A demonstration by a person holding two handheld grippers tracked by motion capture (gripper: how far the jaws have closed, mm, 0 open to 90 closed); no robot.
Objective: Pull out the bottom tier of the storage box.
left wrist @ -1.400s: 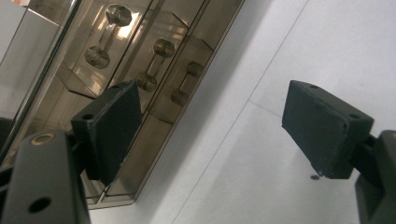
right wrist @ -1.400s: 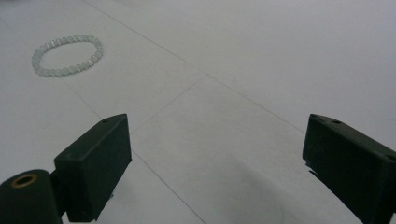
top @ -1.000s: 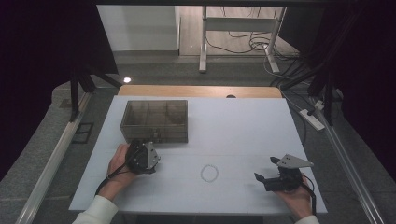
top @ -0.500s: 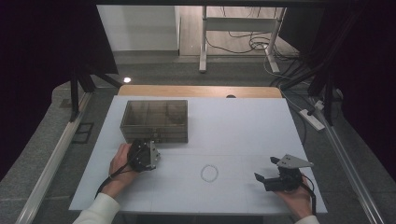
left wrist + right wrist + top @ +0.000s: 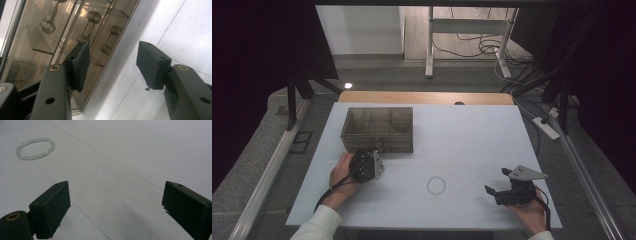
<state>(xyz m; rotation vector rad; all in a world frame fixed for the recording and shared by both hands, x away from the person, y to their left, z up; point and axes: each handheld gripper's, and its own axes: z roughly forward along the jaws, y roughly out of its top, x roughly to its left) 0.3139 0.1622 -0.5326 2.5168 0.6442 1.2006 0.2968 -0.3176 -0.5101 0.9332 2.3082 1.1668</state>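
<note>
While the white table [image 5: 472, 135] lay mostly bare, the left gripper [image 5: 371, 167] sat hard against the near wall of the smoky clear box [image 5: 378, 129], leaving it little room on that side but open surface to its right. Its jaws had just been closing and stood partly apart with nothing between them; in the left gripper view one pad [image 5: 80, 65] overlapped the box wall [image 5: 105, 65], though I could not tell if it touched. The box lay with its long axis across the table, its compartments facing up, near the far left corner. A bead bracelet [image 5: 436, 185] lay flat between the two hands, well apart from both. The right gripper [image 5: 495, 192] rested near the front right edge, jaws wide apart and empty, pointing left toward the bracelet [image 5: 35, 148]. Beyond the table were a grey floor, cables and dark curtains.
</note>
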